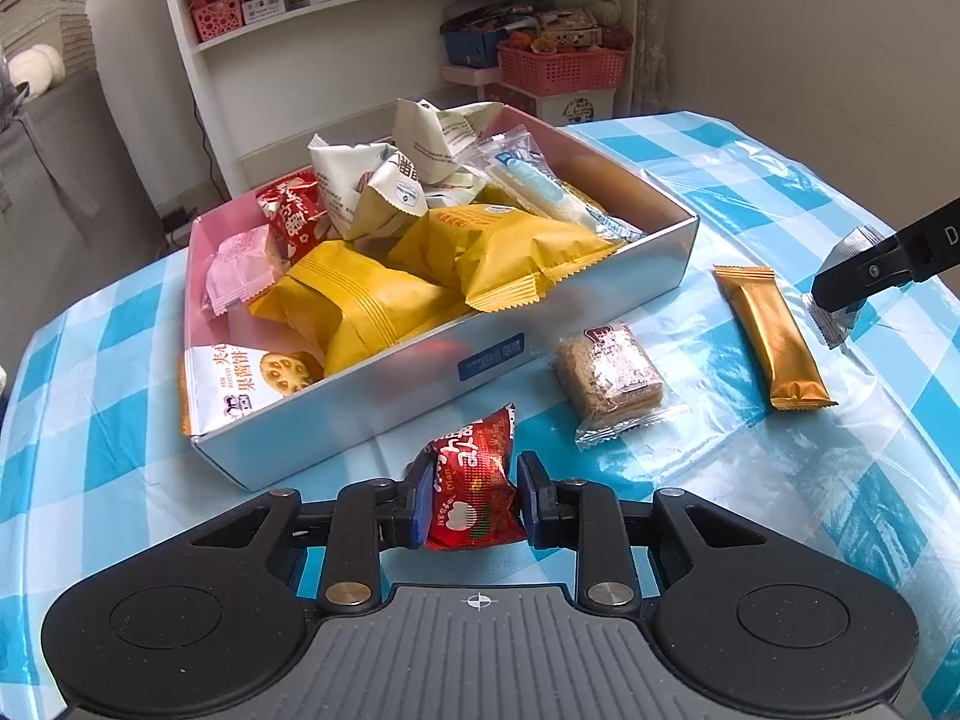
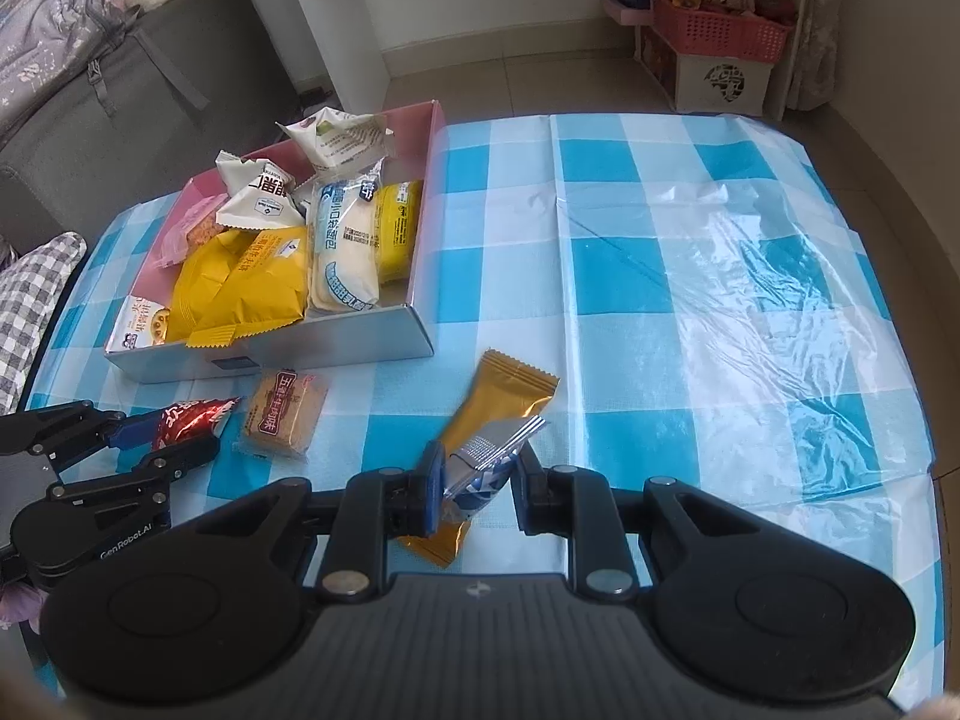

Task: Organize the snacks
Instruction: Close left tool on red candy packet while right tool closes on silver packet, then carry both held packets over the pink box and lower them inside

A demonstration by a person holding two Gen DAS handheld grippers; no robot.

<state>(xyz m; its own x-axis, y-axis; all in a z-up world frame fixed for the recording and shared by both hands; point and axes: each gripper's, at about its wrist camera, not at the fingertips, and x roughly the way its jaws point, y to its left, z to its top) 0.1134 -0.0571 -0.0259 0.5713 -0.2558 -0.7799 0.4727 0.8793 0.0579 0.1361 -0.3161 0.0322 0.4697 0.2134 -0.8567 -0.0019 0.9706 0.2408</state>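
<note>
My left gripper [image 1: 473, 501] is shut on a red snack packet [image 1: 477, 456], its blue pads pressing both sides just in front of the silver box [image 1: 420, 384]. The box holds several yellow, white, pink and red snack packs. My right gripper [image 2: 477, 474] is shut on a small silver-blue packet [image 2: 489, 447], held a little above a gold wrapped bar [image 2: 507, 399] that lies on the checked cloth. Between the two grippers, a brown square cake in clear wrap [image 2: 287, 414] lies in front of the box [image 2: 336, 342]. The right gripper [image 1: 840, 294] also shows at the right edge of the left wrist view.
The blue-and-white checked tablecloth [image 2: 660, 300] under clear plastic stretches to the right of the box. Beyond the table stand a white shelf [image 1: 336, 12], pink baskets [image 1: 561, 69] and a grey sofa [image 2: 90, 120]. A checked sleeve [image 2: 36, 294] is at the left edge.
</note>
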